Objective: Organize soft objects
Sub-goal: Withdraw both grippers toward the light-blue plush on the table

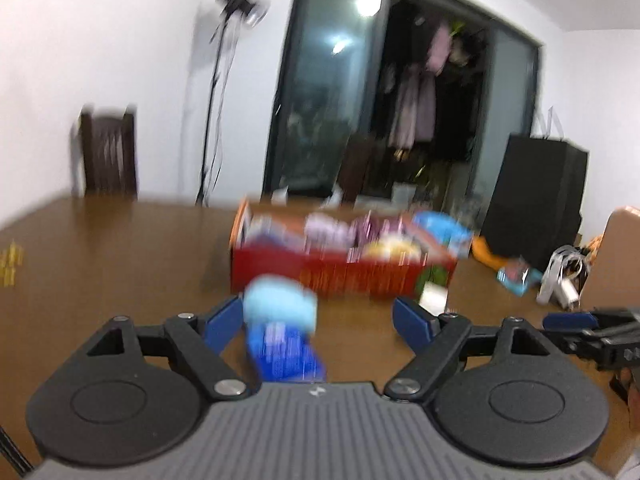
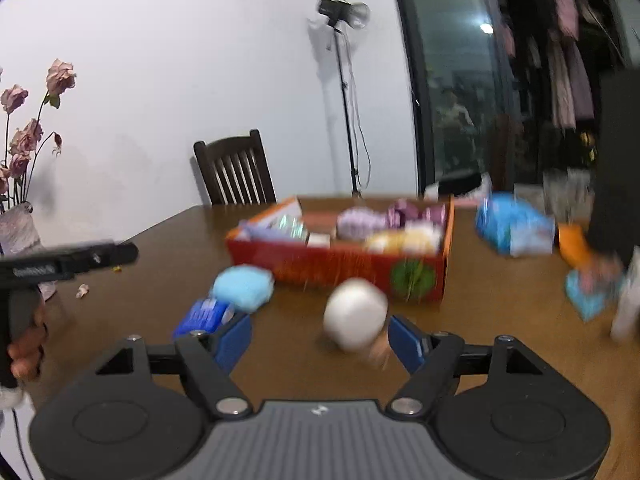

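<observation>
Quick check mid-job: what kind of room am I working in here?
Most likely a home dining or living room. A brown wooden table holds a red box of soft things, a dark wooden chair stands at the wall, and clothes hang behind a glass door.

Right gripper over a cluttered wooden table

The right gripper stood with its jaws apart, a blurred white ball lying between its blue fingers. Beyond sat a red cardboard box filled with soft items. A light-blue sponge and blue packet lay left; the left gripper reached in at far left.
</observation>
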`<state>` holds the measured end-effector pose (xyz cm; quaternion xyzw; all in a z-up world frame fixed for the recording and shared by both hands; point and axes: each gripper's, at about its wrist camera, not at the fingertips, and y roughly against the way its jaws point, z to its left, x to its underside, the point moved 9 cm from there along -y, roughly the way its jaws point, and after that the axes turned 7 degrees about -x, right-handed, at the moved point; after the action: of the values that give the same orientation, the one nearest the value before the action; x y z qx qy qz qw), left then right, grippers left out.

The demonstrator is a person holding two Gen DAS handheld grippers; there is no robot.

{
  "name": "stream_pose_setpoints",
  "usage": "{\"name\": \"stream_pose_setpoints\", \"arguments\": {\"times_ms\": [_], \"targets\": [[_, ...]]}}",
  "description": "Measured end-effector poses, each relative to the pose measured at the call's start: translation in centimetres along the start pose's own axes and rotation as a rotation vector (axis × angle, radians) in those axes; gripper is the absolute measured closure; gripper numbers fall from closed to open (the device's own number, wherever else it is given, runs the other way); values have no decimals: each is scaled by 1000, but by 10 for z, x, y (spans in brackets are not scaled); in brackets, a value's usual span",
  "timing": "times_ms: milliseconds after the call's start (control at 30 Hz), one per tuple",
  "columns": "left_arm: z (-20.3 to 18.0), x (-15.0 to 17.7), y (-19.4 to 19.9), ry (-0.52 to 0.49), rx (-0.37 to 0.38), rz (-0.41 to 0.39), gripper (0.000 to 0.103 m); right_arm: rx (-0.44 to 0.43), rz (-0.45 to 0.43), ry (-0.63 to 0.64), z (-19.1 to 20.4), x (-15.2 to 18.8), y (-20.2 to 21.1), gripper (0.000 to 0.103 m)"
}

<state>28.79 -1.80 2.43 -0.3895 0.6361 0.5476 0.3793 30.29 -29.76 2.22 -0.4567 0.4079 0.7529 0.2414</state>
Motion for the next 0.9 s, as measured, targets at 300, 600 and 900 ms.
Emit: {"name": "stream_pose_setpoints", "arguments": {"times_ms": [300, 600, 900], "targets": [[20, 35, -7, 20, -38, 87, 19, -18, 47, -118, 10, 64, 4, 28], [48, -4, -86, 171, 7, 114, 38, -154, -3, -116, 30, 7, -69, 30], [80, -3, -158, 377, 120, 254, 58, -182, 112, -93, 48, -33, -222, 42]]}}
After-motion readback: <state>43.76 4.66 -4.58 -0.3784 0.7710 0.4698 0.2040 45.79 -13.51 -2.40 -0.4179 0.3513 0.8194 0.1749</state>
